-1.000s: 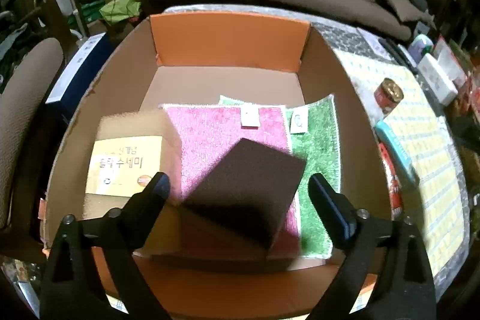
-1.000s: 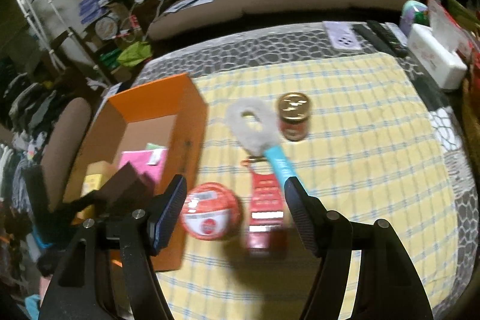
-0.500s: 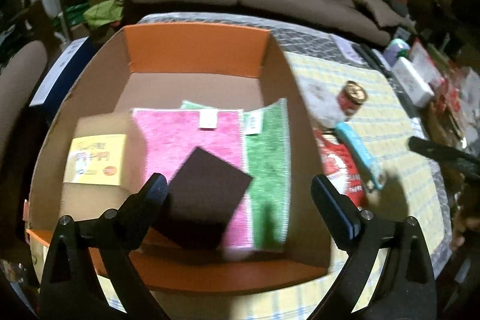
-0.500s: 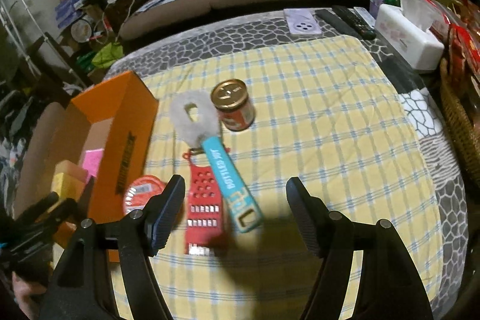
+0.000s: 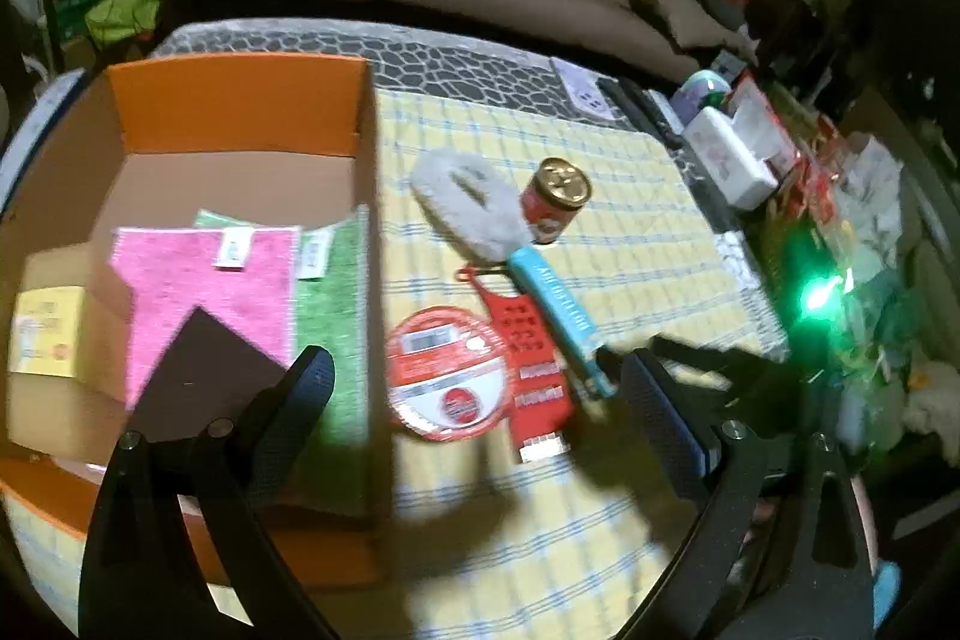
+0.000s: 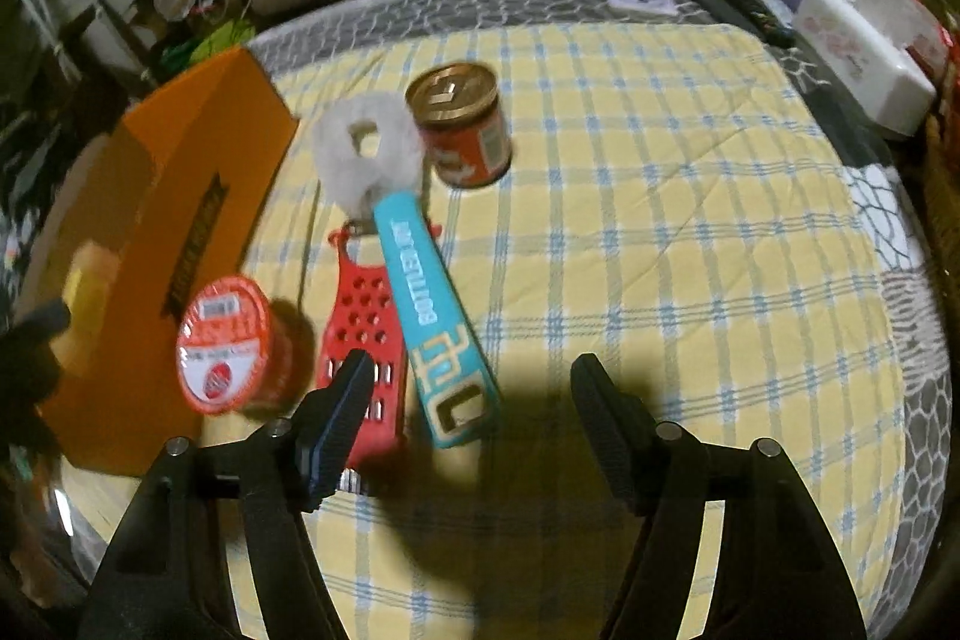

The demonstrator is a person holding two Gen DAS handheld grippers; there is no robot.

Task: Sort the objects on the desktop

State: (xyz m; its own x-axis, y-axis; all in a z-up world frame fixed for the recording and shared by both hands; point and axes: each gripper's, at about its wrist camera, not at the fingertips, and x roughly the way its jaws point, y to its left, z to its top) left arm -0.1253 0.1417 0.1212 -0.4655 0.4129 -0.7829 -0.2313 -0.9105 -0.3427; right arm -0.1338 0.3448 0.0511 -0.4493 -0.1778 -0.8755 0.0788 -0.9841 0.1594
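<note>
The left gripper (image 5: 480, 412) hangs with its jaws spread wide and nothing between them. Both of its black fingers (image 5: 303, 397) reach forward and slightly inward from the lower corners of the left wrist view. The right gripper (image 6: 471, 412) is likewise wide apart and holds nothing, its fingers (image 6: 345, 412) angling up from the bottom of the right wrist view. In the left wrist view the right gripper (image 5: 708, 370) shows as a dark shape just beyond the left gripper's right finger. The left gripper (image 6: 30, 340) appears as a blurred dark form at the left edge of the right wrist view.
</note>
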